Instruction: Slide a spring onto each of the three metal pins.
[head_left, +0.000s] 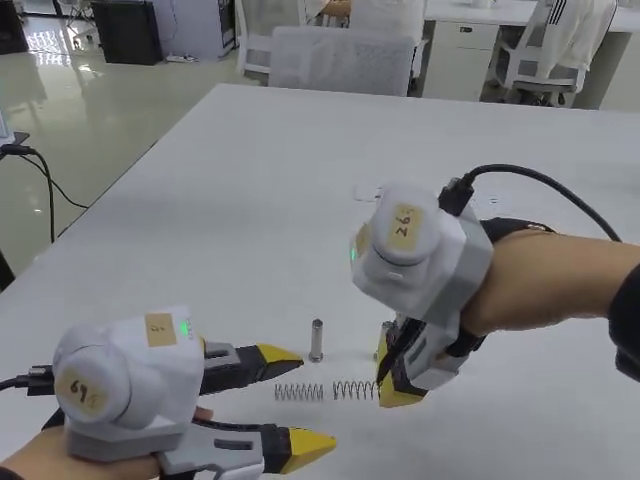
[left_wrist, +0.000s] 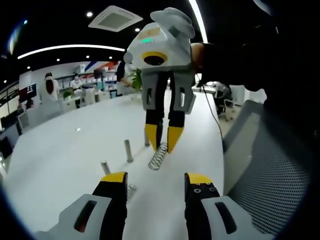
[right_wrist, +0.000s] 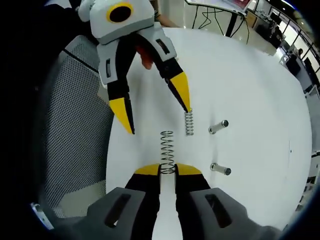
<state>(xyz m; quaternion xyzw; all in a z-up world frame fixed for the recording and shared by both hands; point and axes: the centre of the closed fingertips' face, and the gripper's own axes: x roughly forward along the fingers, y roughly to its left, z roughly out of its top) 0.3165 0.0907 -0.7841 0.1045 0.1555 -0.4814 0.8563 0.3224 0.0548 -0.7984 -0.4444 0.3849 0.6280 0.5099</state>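
Spring (right_wrist: 167, 145) pinched in right tongs (right_wrist: 168, 170), second spring (right_wrist: 189, 124) beside left tongs (right_wrist: 159, 119)

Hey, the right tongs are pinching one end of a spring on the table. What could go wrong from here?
The right tongs pinch only the end coils of the spring, which lies flat; lifted, it may sag, slip or flick away.
A tip of the open left tongs sits right beside the second spring; a nudge could roll it off.
The upright pin stands close to both tongs; a bump might topple it.
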